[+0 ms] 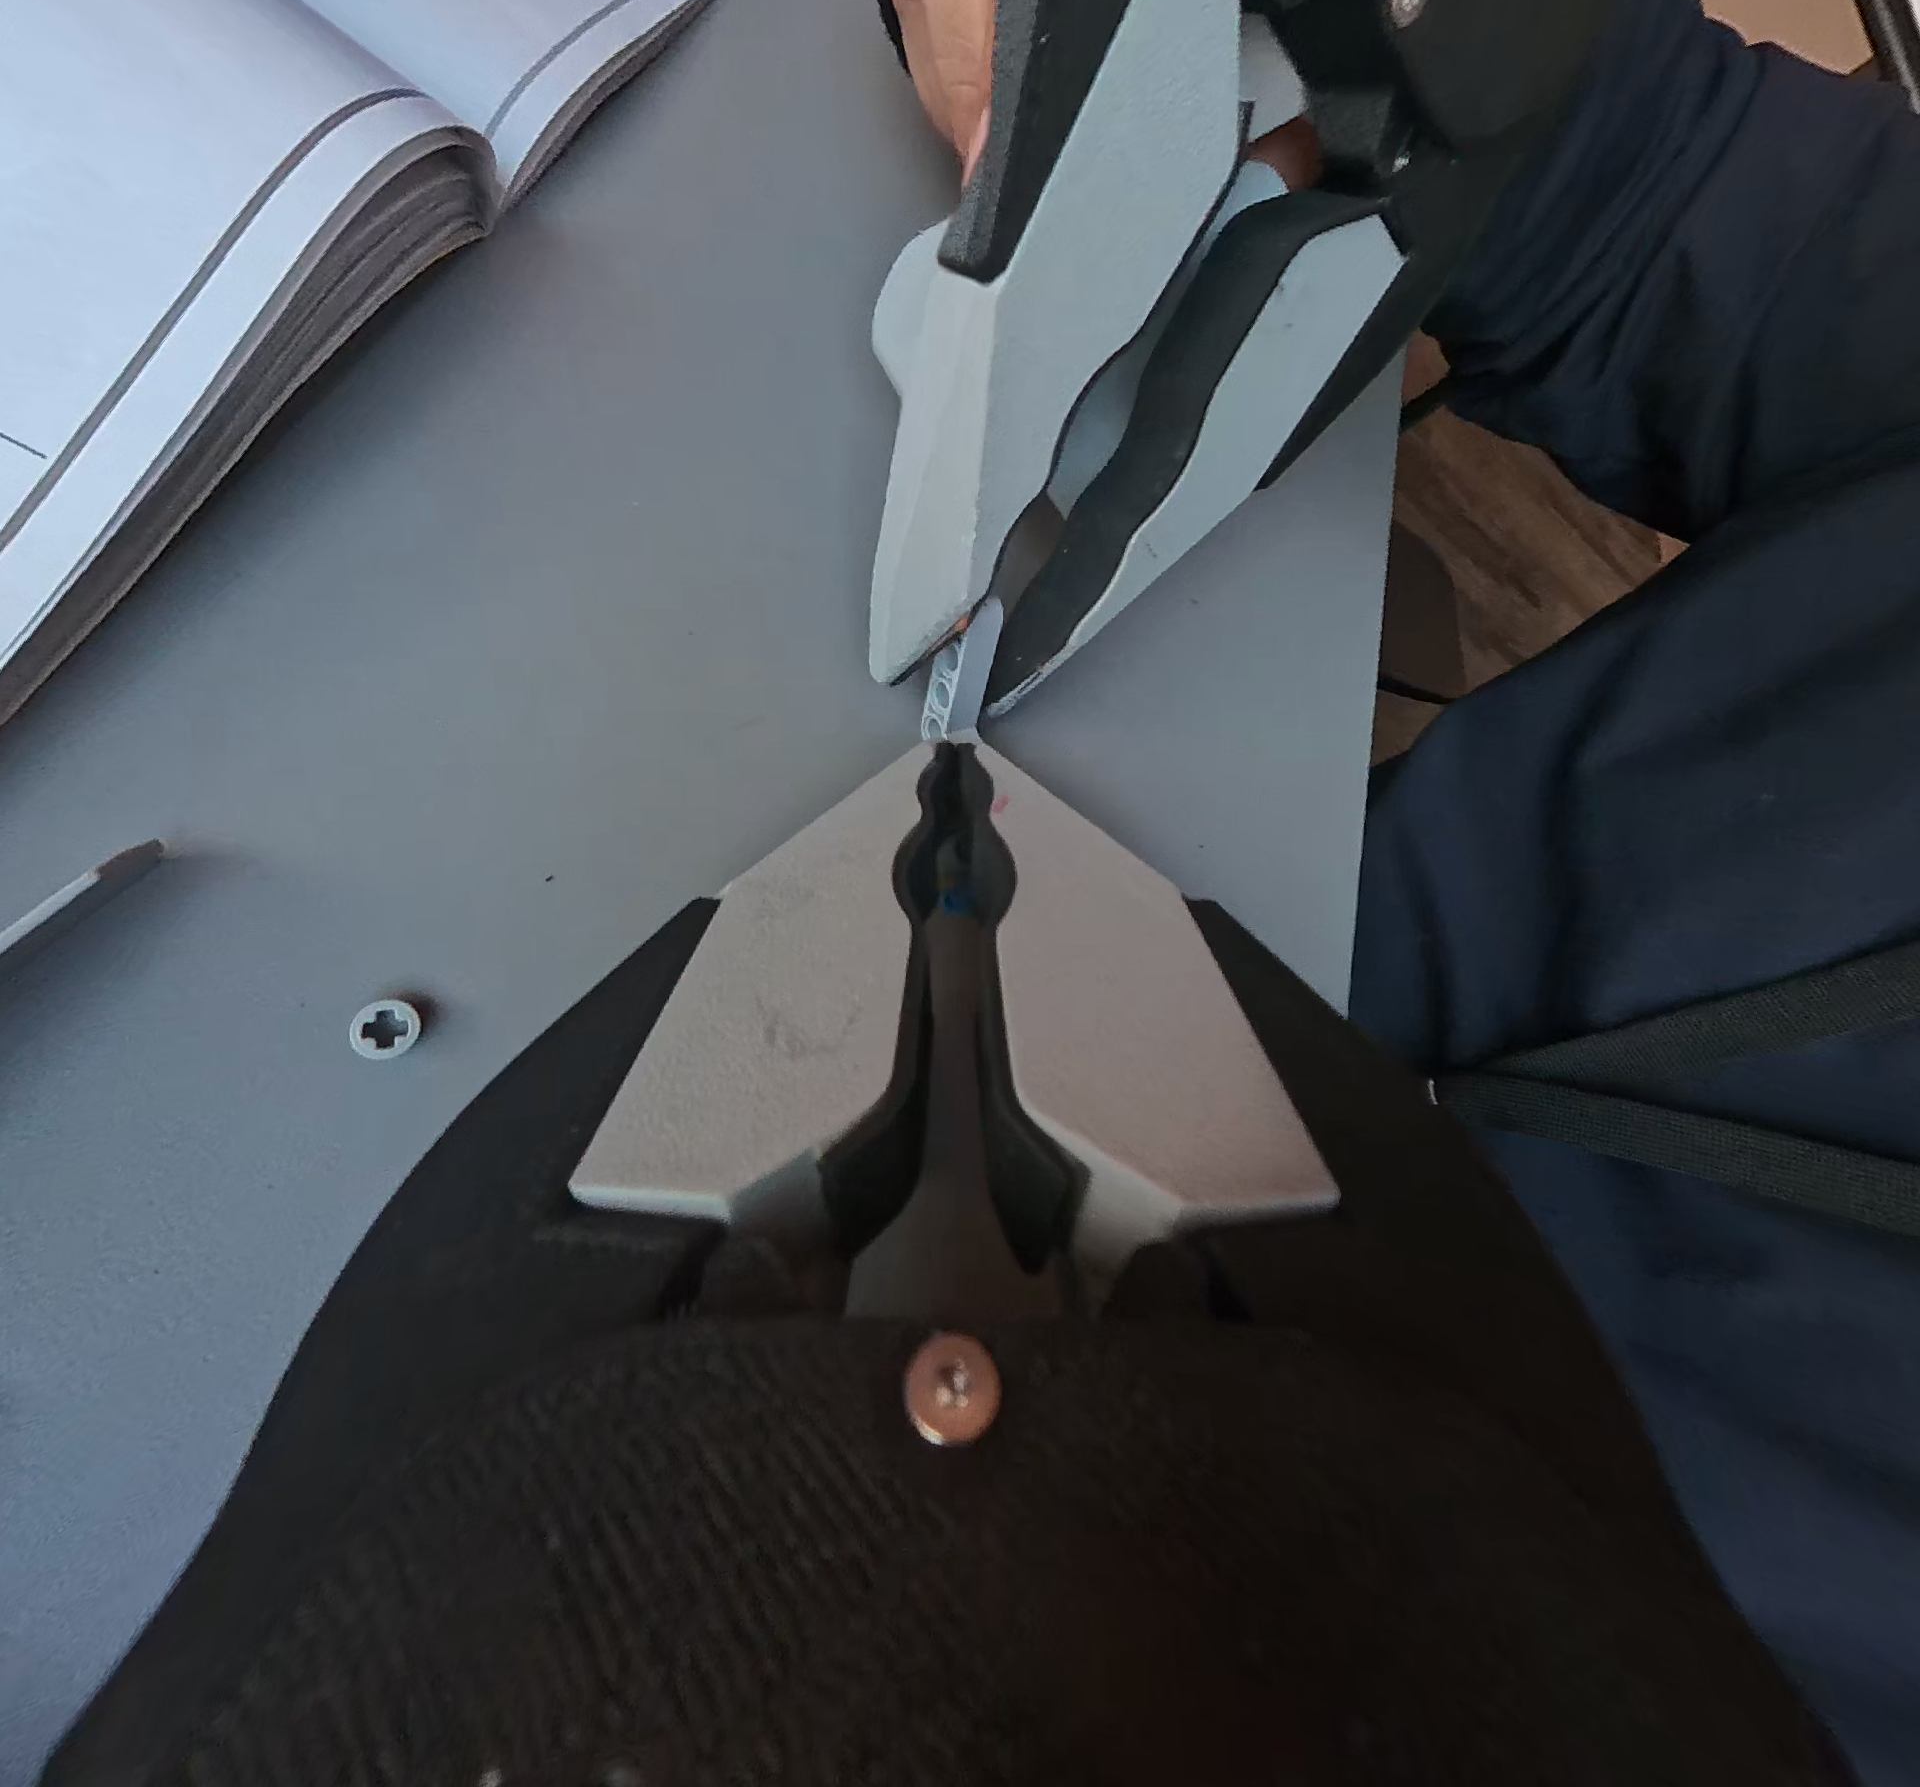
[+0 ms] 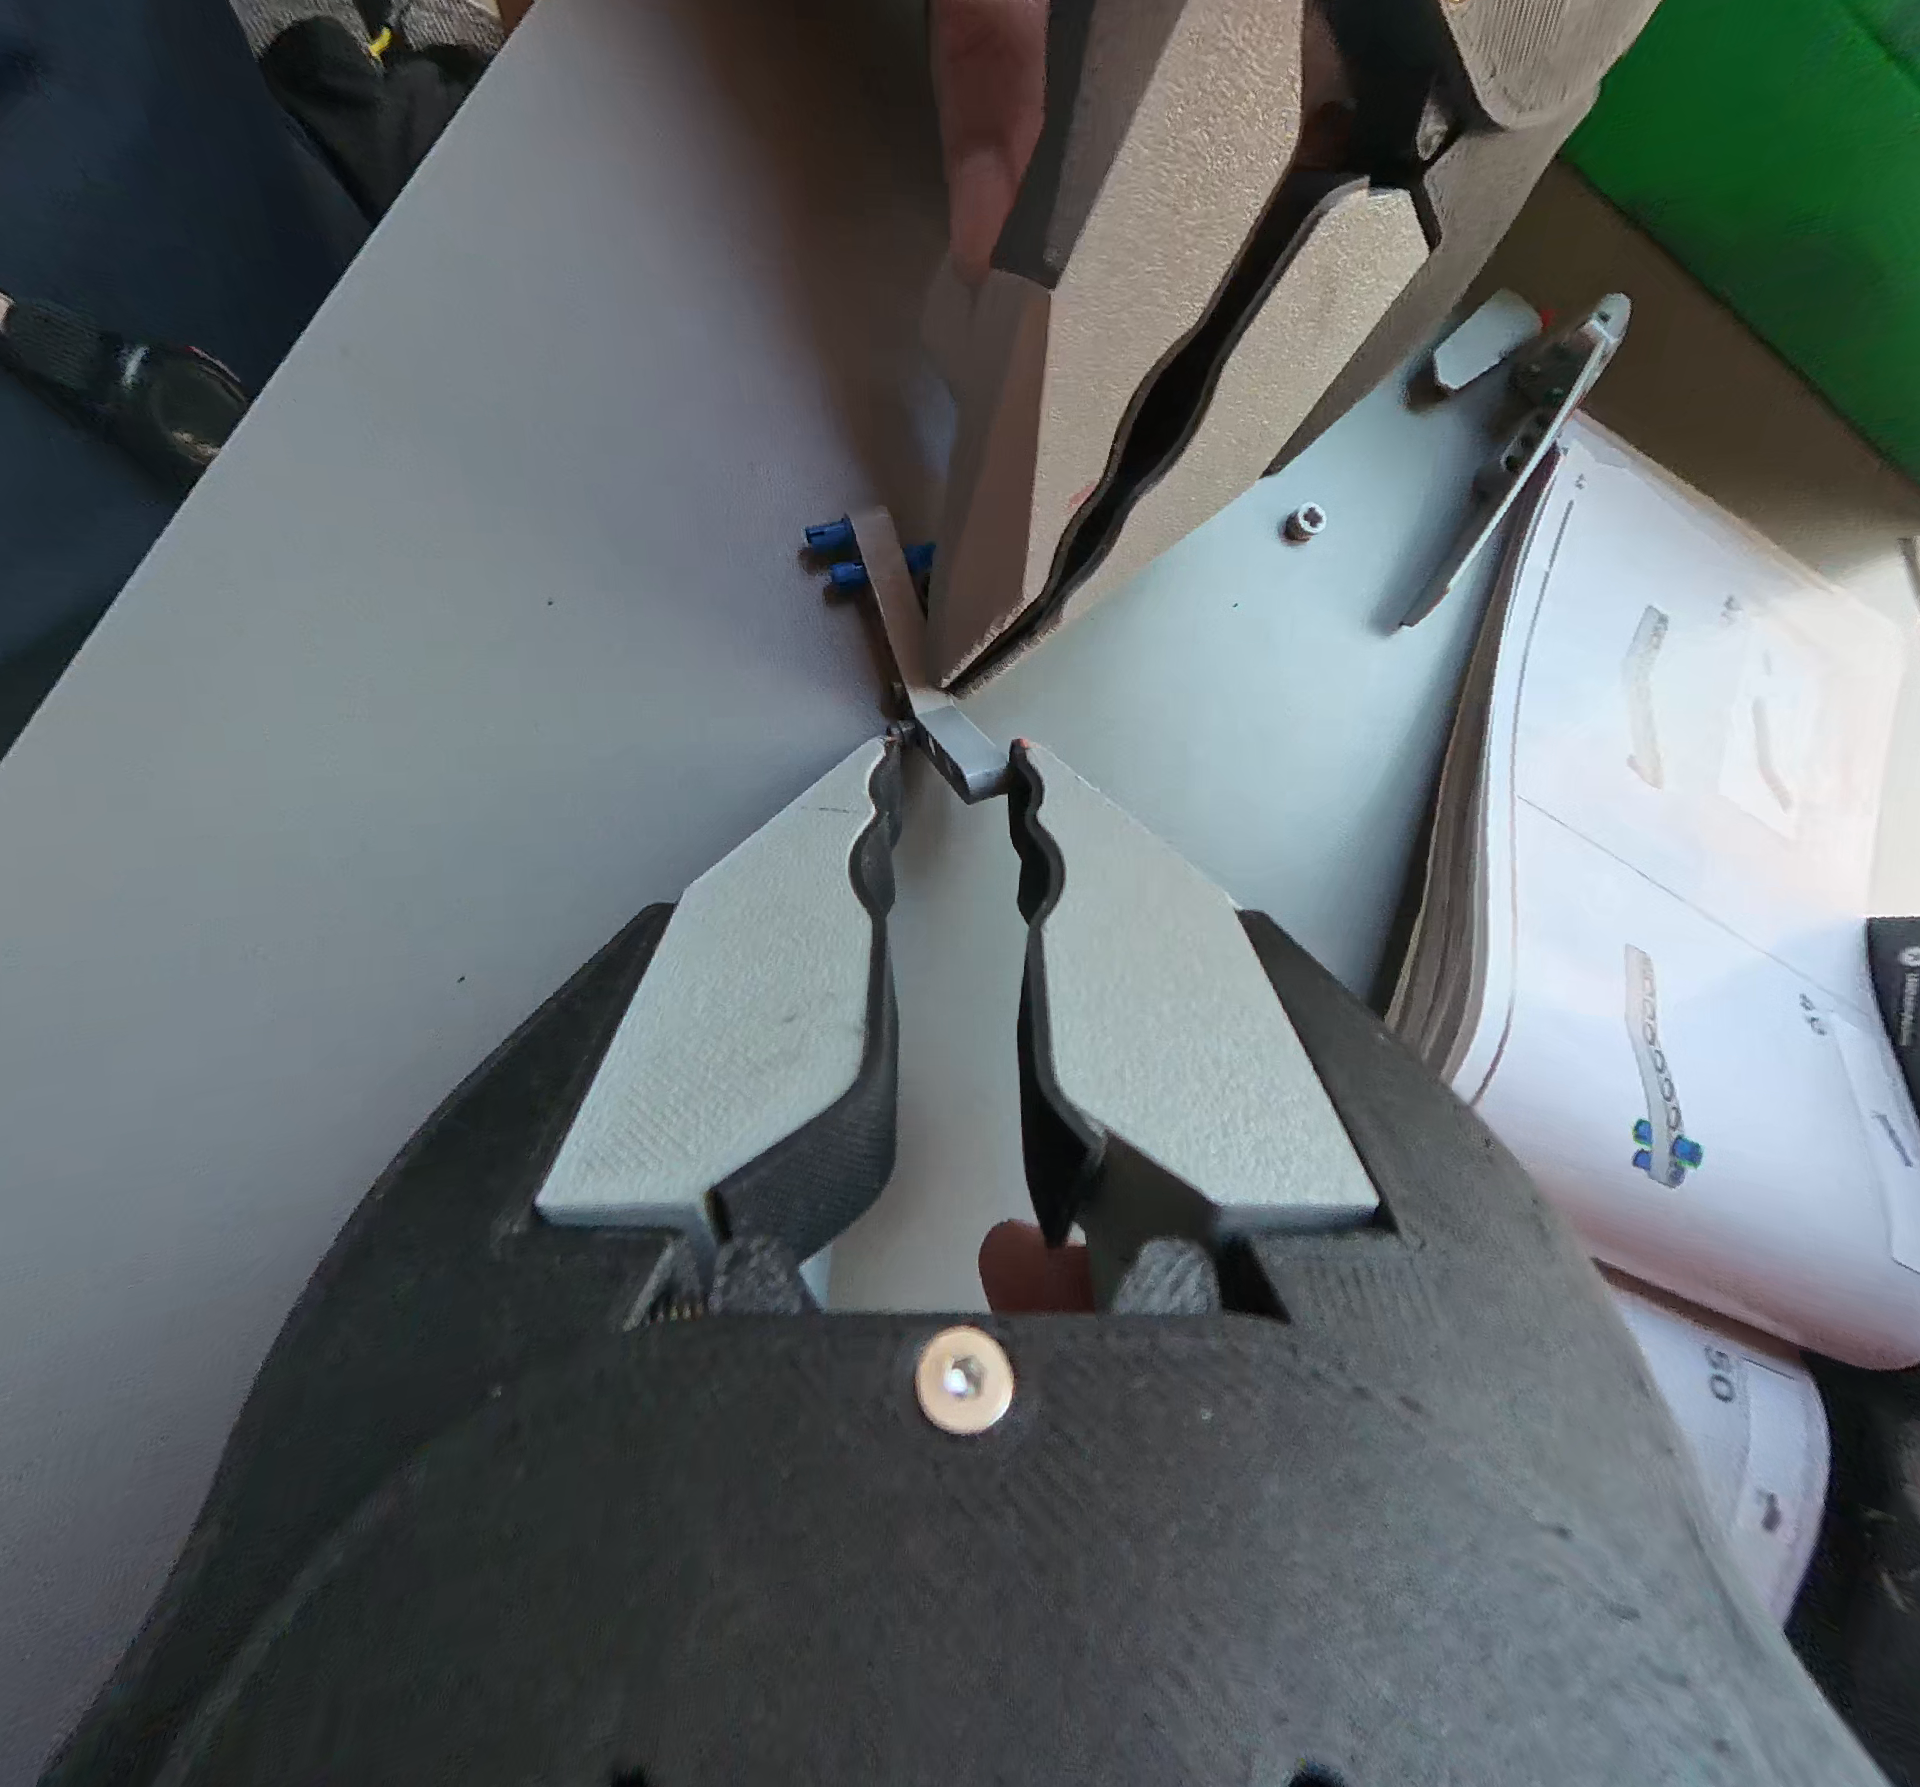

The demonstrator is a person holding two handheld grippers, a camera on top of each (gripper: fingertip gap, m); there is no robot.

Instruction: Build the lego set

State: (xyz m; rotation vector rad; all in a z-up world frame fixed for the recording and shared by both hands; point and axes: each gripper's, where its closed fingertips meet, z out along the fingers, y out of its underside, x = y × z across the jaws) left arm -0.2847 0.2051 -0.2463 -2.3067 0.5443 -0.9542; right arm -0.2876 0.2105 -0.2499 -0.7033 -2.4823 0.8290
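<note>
A bent grey beam (image 2: 961,750) with blue pins (image 2: 831,558) at its far end hangs above the grey table (image 2: 520,490). My right gripper (image 2: 958,755) is shut on its short arm. One pad touches the beam's end and the other touches a small dark pin (image 2: 883,727) in its side. The left wrist view shows the right gripper (image 1: 948,693) clamping the holed beam (image 1: 951,683). My left gripper (image 1: 956,752) is shut, tips against the beam's bend. It also shows in the right wrist view (image 2: 943,683). The long arm runs beneath its fingers. Blue shows through the pads' hollow.
An open instruction booklet (image 1: 260,127) lies at the back left, and in the right wrist view (image 2: 1662,854) on the right. A small grey cross-holed piece (image 1: 387,1025) and a long grey beam (image 2: 1507,470) lie near it. The table edge (image 1: 1371,698) and a person's dark clothing are close. Both grippers' tips are close together, under 4 cm apart.
</note>
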